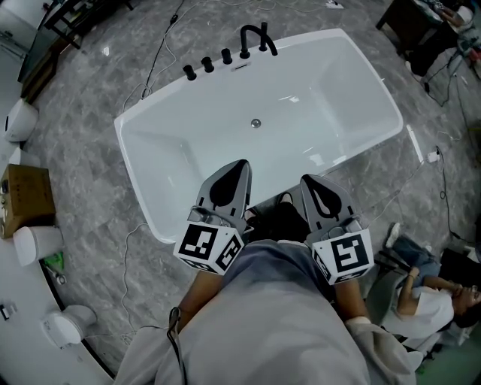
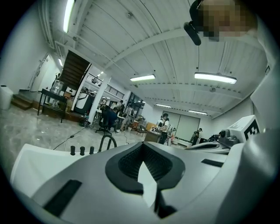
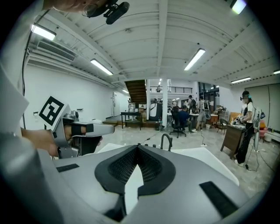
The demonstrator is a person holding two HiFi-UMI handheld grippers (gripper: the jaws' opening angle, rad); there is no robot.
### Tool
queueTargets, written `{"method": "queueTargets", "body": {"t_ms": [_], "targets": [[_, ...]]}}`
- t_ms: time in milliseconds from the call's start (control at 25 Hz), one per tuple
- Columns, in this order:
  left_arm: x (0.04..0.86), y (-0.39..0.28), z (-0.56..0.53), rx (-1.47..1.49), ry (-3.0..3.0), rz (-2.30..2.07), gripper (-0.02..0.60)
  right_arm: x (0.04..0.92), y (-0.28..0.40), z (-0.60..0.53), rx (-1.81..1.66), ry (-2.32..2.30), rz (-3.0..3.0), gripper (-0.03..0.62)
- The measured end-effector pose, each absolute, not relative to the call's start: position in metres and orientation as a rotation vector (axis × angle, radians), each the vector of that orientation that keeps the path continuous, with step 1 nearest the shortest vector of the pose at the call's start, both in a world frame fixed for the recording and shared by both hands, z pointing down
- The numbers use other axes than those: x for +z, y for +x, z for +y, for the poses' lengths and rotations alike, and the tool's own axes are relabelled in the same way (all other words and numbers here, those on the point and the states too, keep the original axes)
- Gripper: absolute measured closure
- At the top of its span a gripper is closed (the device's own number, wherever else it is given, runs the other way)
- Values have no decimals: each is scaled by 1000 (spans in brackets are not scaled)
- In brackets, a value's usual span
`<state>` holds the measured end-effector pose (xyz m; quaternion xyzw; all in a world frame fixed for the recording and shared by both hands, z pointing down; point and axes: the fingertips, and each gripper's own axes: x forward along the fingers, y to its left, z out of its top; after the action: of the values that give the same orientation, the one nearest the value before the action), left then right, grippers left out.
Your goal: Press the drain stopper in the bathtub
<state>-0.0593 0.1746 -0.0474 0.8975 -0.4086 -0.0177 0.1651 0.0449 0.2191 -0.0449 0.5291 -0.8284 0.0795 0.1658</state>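
A white bathtub (image 1: 150,150) fills the middle of the head view. Its small round metal drain stopper (image 1: 255,122) sits in the tub floor towards the far side. On the far rim are a black faucet (image 1: 259,37) and a row of black knobs (image 1: 207,64). My left gripper (image 1: 242,163) and right gripper (image 1: 307,180) are held side by side over the near rim, both pointing into the tub, well short of the stopper. Each one's jaws meet at the tips with nothing between them. The left gripper view shows the faucet (image 2: 107,141), and the right gripper view shows it (image 3: 166,141) too.
Grey marble floor surrounds the tub, with cables trailing across it. A cardboard box (image 1: 26,197) and white cylinders (image 1: 36,244) lie at the left. A person (image 1: 436,297) sits on the floor at the lower right. Dark furniture (image 1: 64,19) stands at the far left.
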Motion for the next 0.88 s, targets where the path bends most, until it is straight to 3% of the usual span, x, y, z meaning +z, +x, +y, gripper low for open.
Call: {"method": "queueTargets", "body": {"t_ms": [880], "targets": [[-26, 20, 101, 73, 2475, -1372, 575, -31, 103, 116, 225, 1266, -2517, 582]]}}
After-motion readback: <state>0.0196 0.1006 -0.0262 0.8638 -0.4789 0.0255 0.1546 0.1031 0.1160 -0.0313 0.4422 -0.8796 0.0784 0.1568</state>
